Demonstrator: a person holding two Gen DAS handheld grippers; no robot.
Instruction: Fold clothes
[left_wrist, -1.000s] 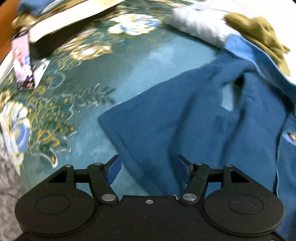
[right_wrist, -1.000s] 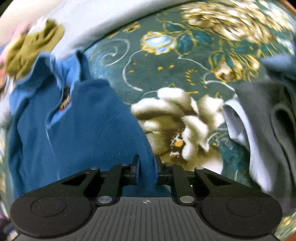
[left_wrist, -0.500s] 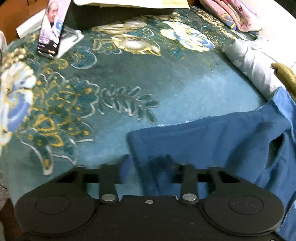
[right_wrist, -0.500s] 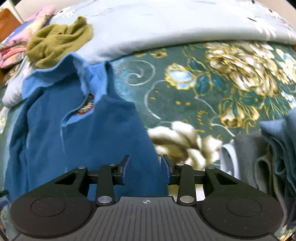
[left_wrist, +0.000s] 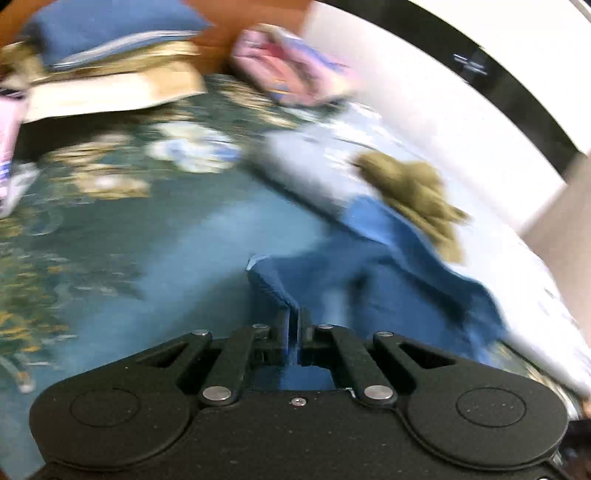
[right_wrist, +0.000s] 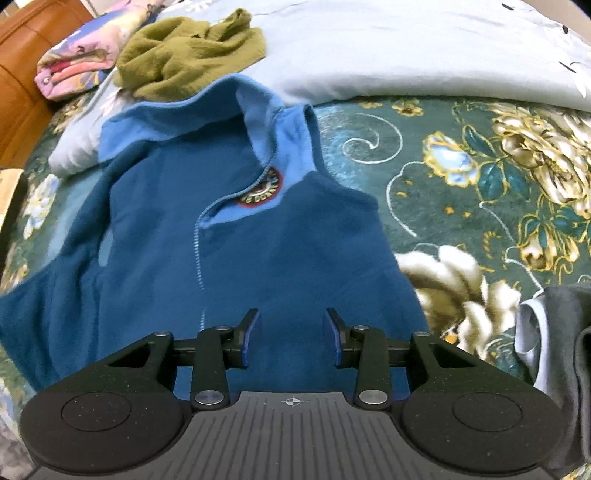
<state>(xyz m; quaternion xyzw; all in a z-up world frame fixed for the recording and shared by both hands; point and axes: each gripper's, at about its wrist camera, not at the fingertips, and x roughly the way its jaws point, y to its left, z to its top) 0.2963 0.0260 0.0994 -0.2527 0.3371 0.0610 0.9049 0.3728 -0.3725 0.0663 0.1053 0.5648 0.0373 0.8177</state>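
Note:
A blue fleece jacket (right_wrist: 229, 258) with a lighter blue collar and a round badge lies spread on the floral bedspread (right_wrist: 480, 192). My right gripper (right_wrist: 291, 338) is open and empty, over the jacket's lower hem. In the blurred left wrist view, my left gripper (left_wrist: 294, 325) is shut on a corner of the blue jacket (left_wrist: 369, 280) and holds it raised off the bedspread (left_wrist: 147, 240).
An olive garment (right_wrist: 188, 55) lies crumpled on a pale grey quilt (right_wrist: 406, 48) behind the jacket. Folded pink clothes (right_wrist: 77, 70) sit at the far left by a wooden headboard. Grey clothes (right_wrist: 561, 350) lie at the right edge. A cardboard box (left_wrist: 110, 92) stands far left.
My left gripper has closed on the jacket's corner and lifted it, swinging fast. My right gripper has opened, let go of the jacket's hem and drawn back.

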